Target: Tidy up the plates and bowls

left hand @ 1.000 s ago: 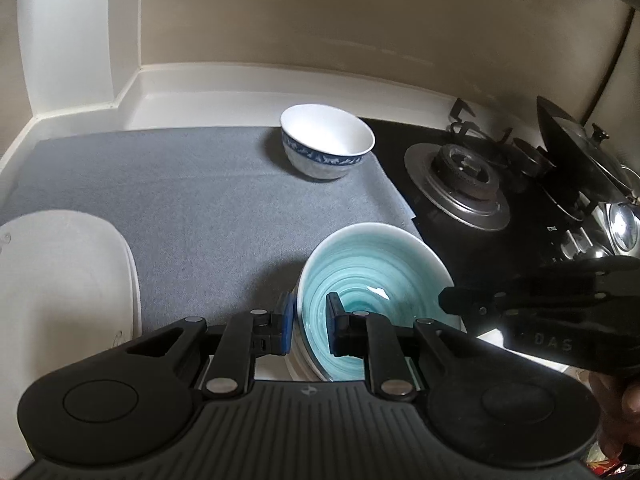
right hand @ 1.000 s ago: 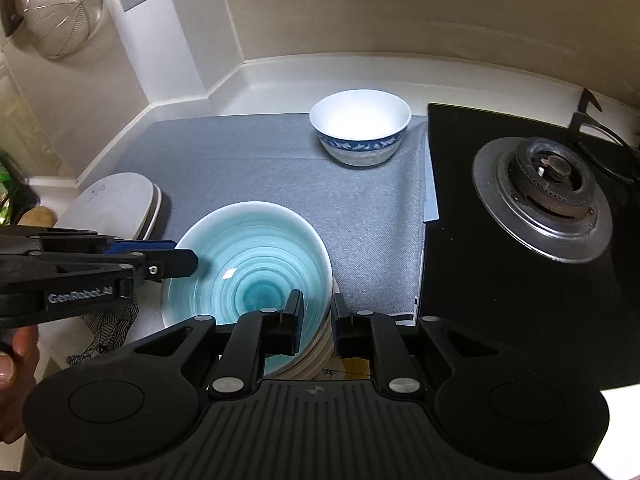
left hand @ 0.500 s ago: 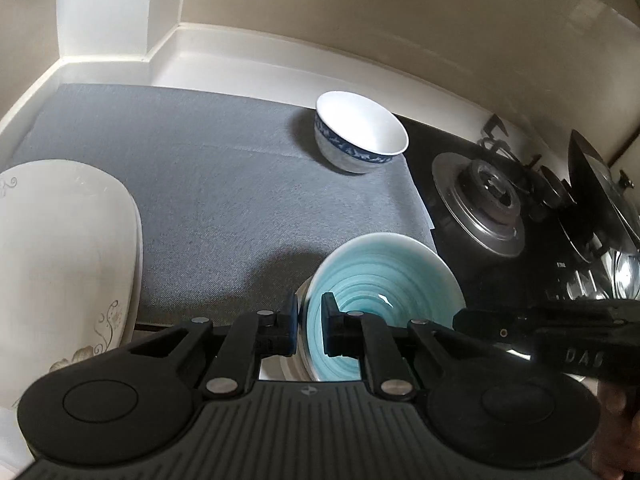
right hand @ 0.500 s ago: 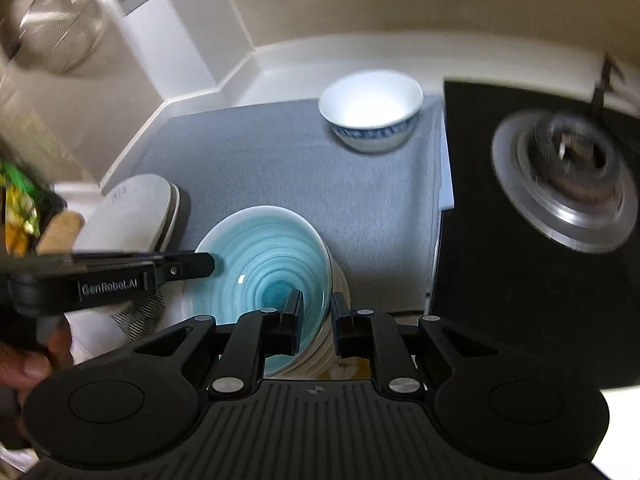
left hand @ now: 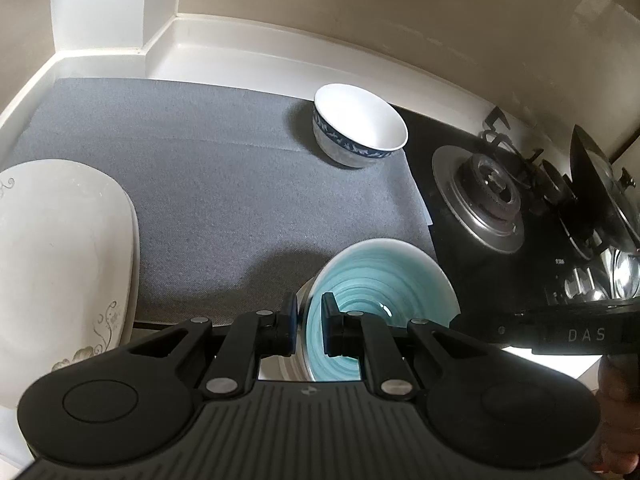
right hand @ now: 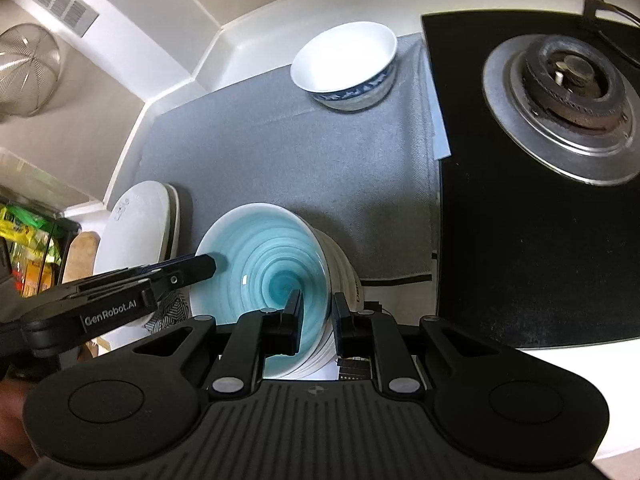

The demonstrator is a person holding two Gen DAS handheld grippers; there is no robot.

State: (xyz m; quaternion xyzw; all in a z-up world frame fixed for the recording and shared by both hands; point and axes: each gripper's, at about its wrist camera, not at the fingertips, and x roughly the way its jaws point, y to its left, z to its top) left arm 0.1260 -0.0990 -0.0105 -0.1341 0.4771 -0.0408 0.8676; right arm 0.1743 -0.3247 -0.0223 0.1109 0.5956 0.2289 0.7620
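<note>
- A stack of white plates [left hand: 60, 256] sits at the far left of the surface [left hand: 224, 168], partly over the edge of the grey mat; it looks already gathered, though how many plates it holds cannot be told.
- The left tongs [left hand: 308, 326] are pinched narrow on the near-left rim of the blue bowl [left hand: 380, 284], one finger outside the wall, the other inside.
- The blue bowl sits on top of a nest of white bowls [right hand: 344, 276] at the front edge of the surface, between the plates and the stove; the whole nest seems tilted toward the plates.
- The right tongs [right hand: 316, 320] straddle the opposite rim of the same bowl. Their jaws are opening a little, and the rim remains between them, the pads looking close to it or just on it.
- A white bowl with a blue band [left hand: 358, 126] stands alone at the back of the mat, well apart from the nest.
- The stove burner [right hand: 568, 76] lies to the right, clear of the dishes.
- Judgement: the task is partway. Plates are grouped and most bowls nested; the blue bowl appears just seated or being steadied, and the lone banded bowl is left to join the stack.
</note>
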